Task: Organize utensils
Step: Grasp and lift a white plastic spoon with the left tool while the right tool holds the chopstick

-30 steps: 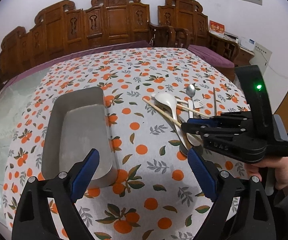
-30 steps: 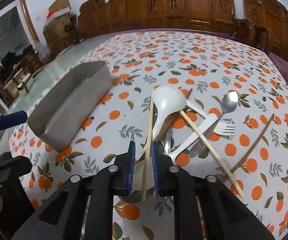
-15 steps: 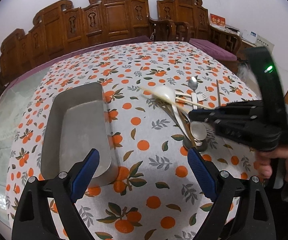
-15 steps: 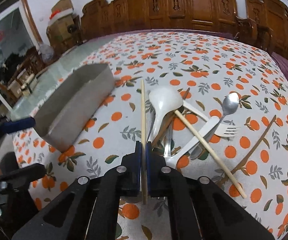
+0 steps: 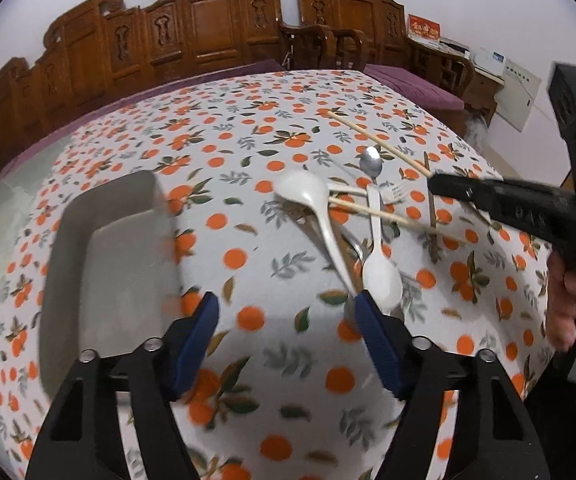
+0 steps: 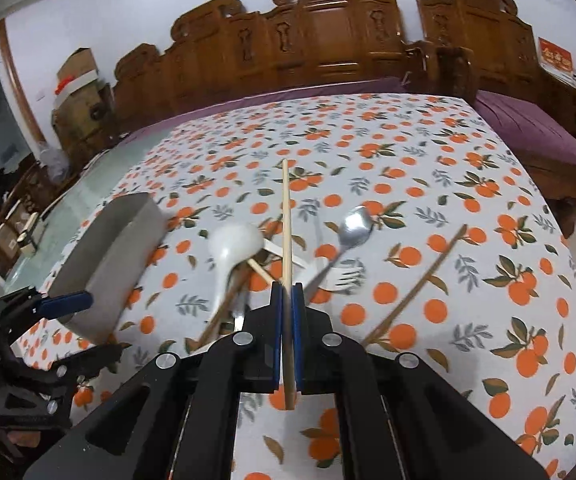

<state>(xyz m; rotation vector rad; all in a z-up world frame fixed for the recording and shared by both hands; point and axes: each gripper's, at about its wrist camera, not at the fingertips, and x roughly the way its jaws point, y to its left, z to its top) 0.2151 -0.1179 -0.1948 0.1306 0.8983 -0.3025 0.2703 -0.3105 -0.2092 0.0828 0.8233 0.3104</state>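
Zero utensils in the tray (image 5: pixel 100 264) yet; your right tool (image 6: pixel 287 300) clamps one chopstick (image 6: pixel 285 216), left tool (image 5: pixel 284 320) apart, closing on nothing; pile (image 5: pixel 352 220) waits on bench.

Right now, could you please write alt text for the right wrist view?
The right gripper is shut on a light wooden chopstick that points away over an orange-print tablecloth. Beneath it lie a white ladle, a metal spoon and a dark chopstick; a grey tray sits left.

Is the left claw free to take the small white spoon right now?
Probably yes. The left claw is open and empty, the small white spoon lies just past its right finger, nothing covers its bowl, and the right claw holds its chopstick aloft.
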